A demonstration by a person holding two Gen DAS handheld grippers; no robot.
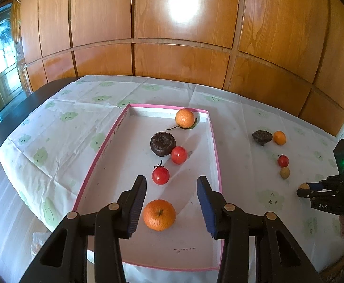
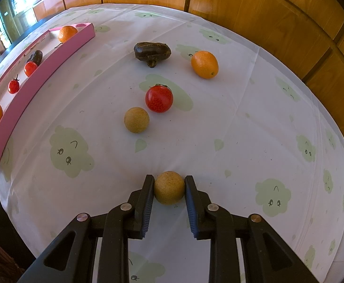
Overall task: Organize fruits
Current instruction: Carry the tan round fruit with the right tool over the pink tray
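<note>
A pink-walled tray (image 1: 215,141) holds two oranges, two red tomatoes and a dark brown fruit (image 1: 162,143). My left gripper (image 1: 171,179) hangs open over the tray's near end. The near orange (image 1: 159,214) lies on the tray floor between its fingers, clear of both pads. My right gripper (image 2: 169,181) is shut on a tan ball-like fruit (image 2: 169,190) low over the tablecloth. Loose on the cloth lie another tan fruit (image 2: 136,119), a tomato (image 2: 159,98), an orange (image 2: 204,64) and a dark fruit (image 2: 152,51).
The tray (image 2: 37,70) lies left of the loose fruits. A white cloth with green cloud faces (image 2: 69,152) covers the table. A wooden panelled wall (image 1: 181,54) stands behind the table. The table's left edge (image 1: 11,122) drops off to the floor.
</note>
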